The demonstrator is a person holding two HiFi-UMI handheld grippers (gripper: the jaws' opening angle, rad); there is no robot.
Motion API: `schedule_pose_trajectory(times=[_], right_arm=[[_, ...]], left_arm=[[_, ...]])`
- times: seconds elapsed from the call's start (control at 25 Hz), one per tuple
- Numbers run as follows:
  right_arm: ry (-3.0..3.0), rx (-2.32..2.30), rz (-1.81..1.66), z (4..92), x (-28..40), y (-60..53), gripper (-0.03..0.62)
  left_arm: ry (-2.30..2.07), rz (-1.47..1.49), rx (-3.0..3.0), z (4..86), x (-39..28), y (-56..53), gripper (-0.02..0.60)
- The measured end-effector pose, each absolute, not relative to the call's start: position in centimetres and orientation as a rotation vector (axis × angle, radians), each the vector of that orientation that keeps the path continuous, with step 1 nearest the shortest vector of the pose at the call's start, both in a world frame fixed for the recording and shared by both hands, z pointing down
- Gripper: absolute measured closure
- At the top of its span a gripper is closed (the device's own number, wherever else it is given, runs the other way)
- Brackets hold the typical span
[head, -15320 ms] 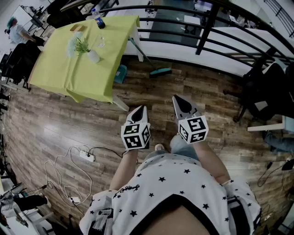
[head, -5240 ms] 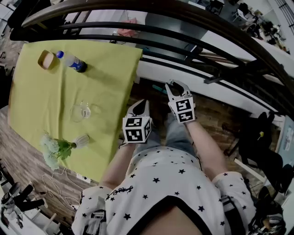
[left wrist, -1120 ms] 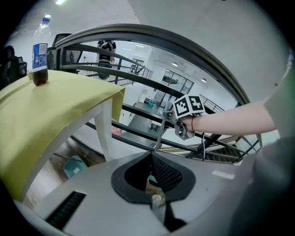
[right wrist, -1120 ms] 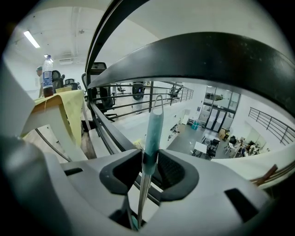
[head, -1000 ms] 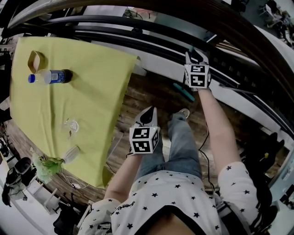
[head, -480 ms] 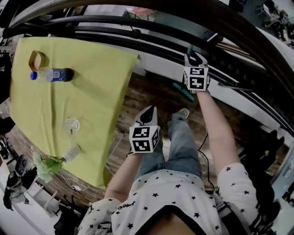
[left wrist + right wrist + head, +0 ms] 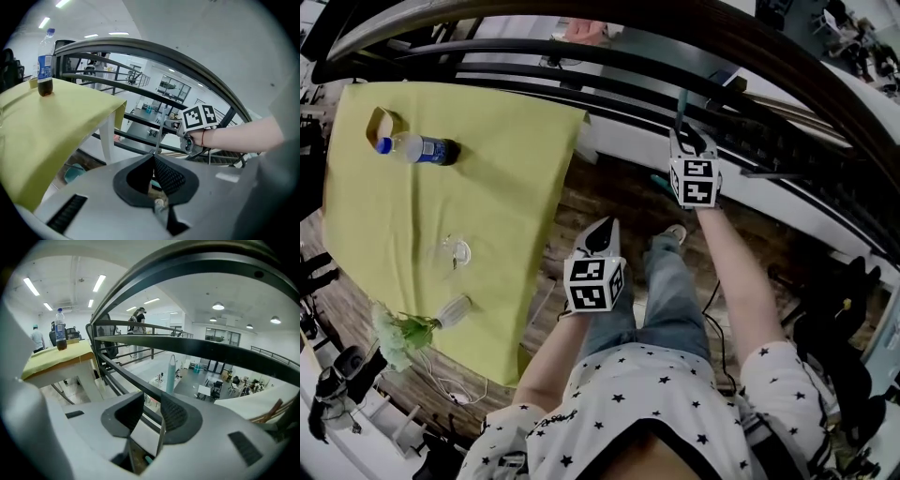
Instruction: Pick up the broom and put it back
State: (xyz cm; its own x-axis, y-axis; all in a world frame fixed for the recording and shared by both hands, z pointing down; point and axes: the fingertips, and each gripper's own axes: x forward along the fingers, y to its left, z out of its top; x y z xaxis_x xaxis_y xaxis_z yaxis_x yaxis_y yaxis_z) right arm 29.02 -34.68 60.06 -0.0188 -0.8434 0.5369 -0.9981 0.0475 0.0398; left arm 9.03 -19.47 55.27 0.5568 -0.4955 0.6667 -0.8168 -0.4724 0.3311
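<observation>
The broom stands against the black railing (image 7: 609,89). Its thin handle (image 7: 681,105) rises above my right gripper (image 7: 688,139), and its teal head (image 7: 660,182) rests on the wood floor below. In the right gripper view the handle (image 7: 171,373) runs up between the jaws of the right gripper (image 7: 152,397), along the right pad. The left pad stands apart from it, though the jaws have just been closing. My left gripper (image 7: 602,230) hangs over the person's legs, shut on nothing. The left gripper (image 7: 153,158) looks toward the handle (image 7: 159,133).
A table with a yellow cloth (image 7: 506,178) stands at the left, bearing a bottle (image 7: 420,148), a glass (image 7: 455,251) and a vase of flowers (image 7: 412,323). Beyond the railing the floor drops to a lower level. Cables lie on the floor at the lower left.
In the head view the right gripper has shifted a little left and down along the railing, and the handle's top now sticks out above it. The left gripper has hardly moved.
</observation>
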Motion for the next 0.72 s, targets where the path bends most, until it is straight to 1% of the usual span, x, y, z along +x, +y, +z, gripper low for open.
schedule_pose_trajectory(times=[0.32,0.72], right_arm=[[-1.930,1.873,0.468,57.1,26.9,-31.3,0.499],[-1.941,1.922,0.454,53.6,24.2,-27.9,0.547]], left_arm=[[-1.030,0.642,2.208,53.1,7.9,-18.1,0.571],[-1.003,0.624,2.260,50.9,6.3,-17.1,0.571]])
